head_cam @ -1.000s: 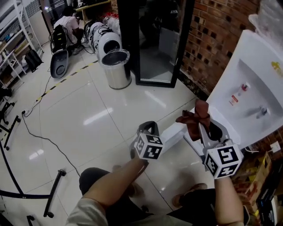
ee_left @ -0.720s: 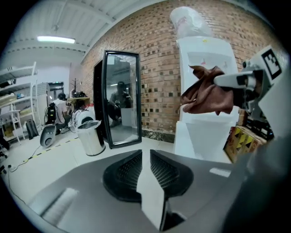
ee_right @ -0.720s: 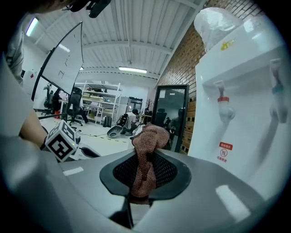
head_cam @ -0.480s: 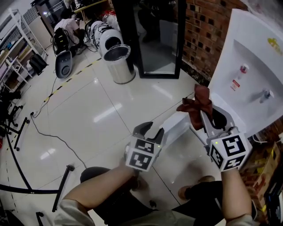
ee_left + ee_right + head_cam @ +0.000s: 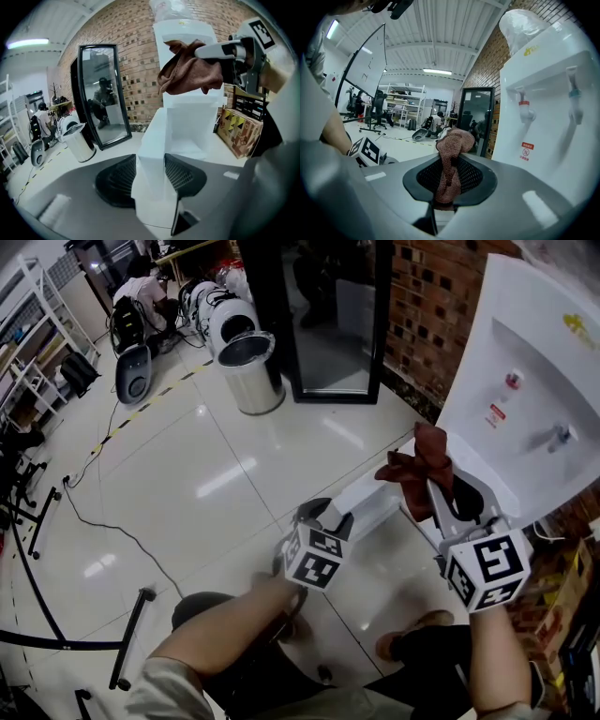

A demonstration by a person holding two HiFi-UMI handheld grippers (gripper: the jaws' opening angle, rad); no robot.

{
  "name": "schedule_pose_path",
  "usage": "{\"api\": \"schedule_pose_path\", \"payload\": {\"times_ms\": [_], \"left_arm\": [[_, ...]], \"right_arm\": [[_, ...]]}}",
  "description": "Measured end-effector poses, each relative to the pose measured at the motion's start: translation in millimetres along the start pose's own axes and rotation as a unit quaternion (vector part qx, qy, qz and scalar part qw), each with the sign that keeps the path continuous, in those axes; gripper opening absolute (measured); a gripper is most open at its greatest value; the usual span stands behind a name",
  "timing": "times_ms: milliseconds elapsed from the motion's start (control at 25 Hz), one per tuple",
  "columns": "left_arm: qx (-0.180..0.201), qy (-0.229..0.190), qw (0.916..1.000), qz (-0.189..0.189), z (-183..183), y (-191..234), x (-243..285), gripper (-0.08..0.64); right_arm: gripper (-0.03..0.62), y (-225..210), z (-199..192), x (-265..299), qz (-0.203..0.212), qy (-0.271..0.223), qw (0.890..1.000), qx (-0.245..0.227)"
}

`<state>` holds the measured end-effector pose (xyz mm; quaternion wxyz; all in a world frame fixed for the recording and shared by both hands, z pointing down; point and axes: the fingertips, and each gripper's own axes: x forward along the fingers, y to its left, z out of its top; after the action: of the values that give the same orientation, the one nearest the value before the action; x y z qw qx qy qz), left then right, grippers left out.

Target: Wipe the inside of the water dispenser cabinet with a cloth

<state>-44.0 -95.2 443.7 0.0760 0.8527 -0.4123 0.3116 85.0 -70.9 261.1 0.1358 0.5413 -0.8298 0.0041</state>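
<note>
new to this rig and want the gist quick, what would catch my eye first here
A reddish-brown cloth, bunched and pinched in the right gripper, stands out against the white water dispenser at the right by the brick wall. Lower centre, the left gripper has just been opening its jaws, with the edge of the dispenser's open cabinet door showing between them.

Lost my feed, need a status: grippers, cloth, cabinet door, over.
Left gripper jaws just opening, cabinet door edge between them, not gripped. Right gripper shut on cloth, held up at the dispenser front. No obstruction seen.
</note>
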Motion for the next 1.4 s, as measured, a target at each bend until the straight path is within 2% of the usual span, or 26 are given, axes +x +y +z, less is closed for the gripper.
{"api": "schedule_pose_path", "payload": {"times_ms": [480,720,1400], "left_arm": [[0.010,-0.003,0.9999,0.009,8.5,43.6,25.8,0.190],[-0.002,-0.011,0.9998,0.016,10.1,60.6,33.9,0.189],[0.001,-0.029,0.9995,-0.011,10.7,67.7,34.3,0.151]], "right_arm": [[0.075,4.1,-6.7,30.9,0.012,0.015,1.000,-0.002],[0.075,8.2,-2.1,59.8,0.018,0.012,1.000,-0.004],[0.075,49.0,-14.7,133.3,0.060,0.029,0.998,-0.013]]}}
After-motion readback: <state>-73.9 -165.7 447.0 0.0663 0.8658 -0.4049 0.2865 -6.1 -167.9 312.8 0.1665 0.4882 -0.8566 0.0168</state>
